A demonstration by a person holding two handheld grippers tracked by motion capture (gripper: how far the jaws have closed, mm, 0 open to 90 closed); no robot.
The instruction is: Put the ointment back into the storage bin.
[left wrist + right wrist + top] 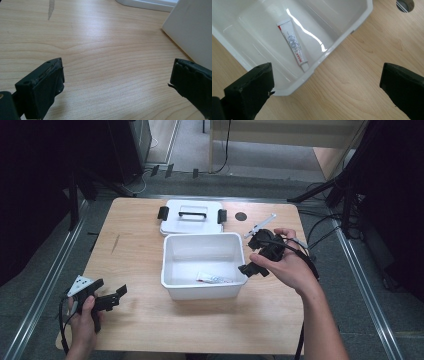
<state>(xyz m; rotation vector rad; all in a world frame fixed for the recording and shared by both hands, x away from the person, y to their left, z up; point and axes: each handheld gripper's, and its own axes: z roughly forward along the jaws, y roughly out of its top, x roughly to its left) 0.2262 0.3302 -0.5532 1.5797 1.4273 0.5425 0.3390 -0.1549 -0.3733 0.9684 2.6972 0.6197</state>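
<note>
From above, a white plastic bin (202, 265) sits at the middle of the wooden desk (135, 250), and a small white tube (214, 279) lies flat on its floor, close to the near wall and a little right of centre. Just beyond the bin, on the far side, its white lid (191, 216) rests flat with a handle on top and a dark clasp at each end. The right tool (248, 268) hangs beside the bin's right wall, held in the person's right hand (285, 265), its jaws spread apart with nothing between them. A thin white stick (260, 225) lies on the desk just beyond that hand, near a dark round hole (241, 216) in the desktop. Near the left front corner, the left tool (120, 292) is held low over bare wood in the left hand (82, 322), well apart from the bin.

In the left gripper view, the left tool (116, 75) has both black jaws standing wide and released, with only wood grain between them. The bin's white wall (192, 27) rises at the right, and an edge of the lid (147, 3) shows at the top.

In the right gripper view, the right tool (325, 82) is also released, its jaws far apart over the bin's rim and the wood beside it. The tube (293, 43) lies on the floor of the bin (252, 47), its cap end pointing toward the nearer wall, clear of both jaws. The dark hole (405, 4) shows in the top right corner.
</note>
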